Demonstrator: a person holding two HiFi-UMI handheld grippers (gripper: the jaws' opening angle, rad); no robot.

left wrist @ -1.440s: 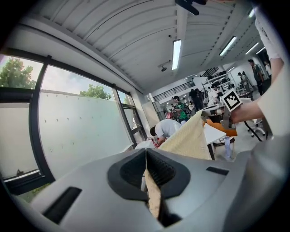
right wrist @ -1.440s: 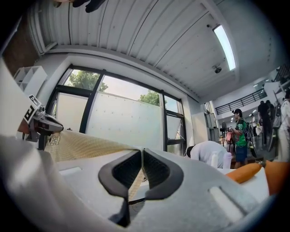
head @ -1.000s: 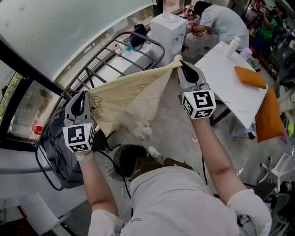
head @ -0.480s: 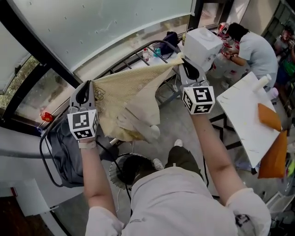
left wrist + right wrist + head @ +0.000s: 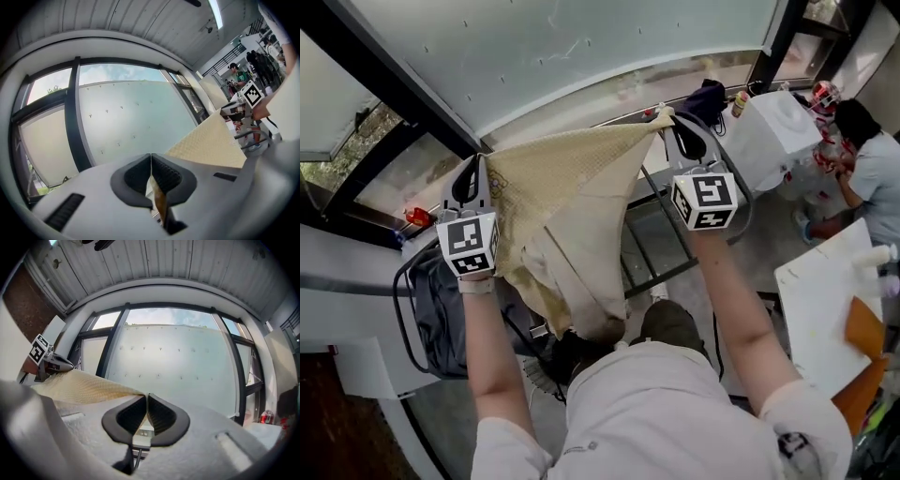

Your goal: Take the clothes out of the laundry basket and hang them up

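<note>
Left gripper (image 5: 476, 167): we have its jaws pressed together on one top corner of the cream cloth (image 5: 567, 202). In the left gripper view a thin fold of fabric shows between the pads.
Right gripper (image 5: 673, 127): we have it clamped on the opposite top corner. In the right gripper view the cloth's edge runs off to the left from the closed pads.
Cloth: it hangs in the air between our two grippers, in front of our chest. Its top edge is stretched nearly taut from one to the other, and the rest droops in loose folds to a point above our knees.
Pose: we hold both grippers about level and well apart, pointing towards the frosted window pane (image 5: 581, 47).
Laundry basket (image 5: 431, 314): the grey fabric basket with a dark frame sits low on our left, below the left gripper and apart from the cloth.
Drying rack (image 5: 652, 253): its dark metal bars show behind and below the cloth, under the right gripper. We cannot tell whether the cloth touches them.
Right side: there is a white box-shaped unit (image 5: 773, 131), a person bent over (image 5: 872, 159) and a white table (image 5: 820, 300).
</note>
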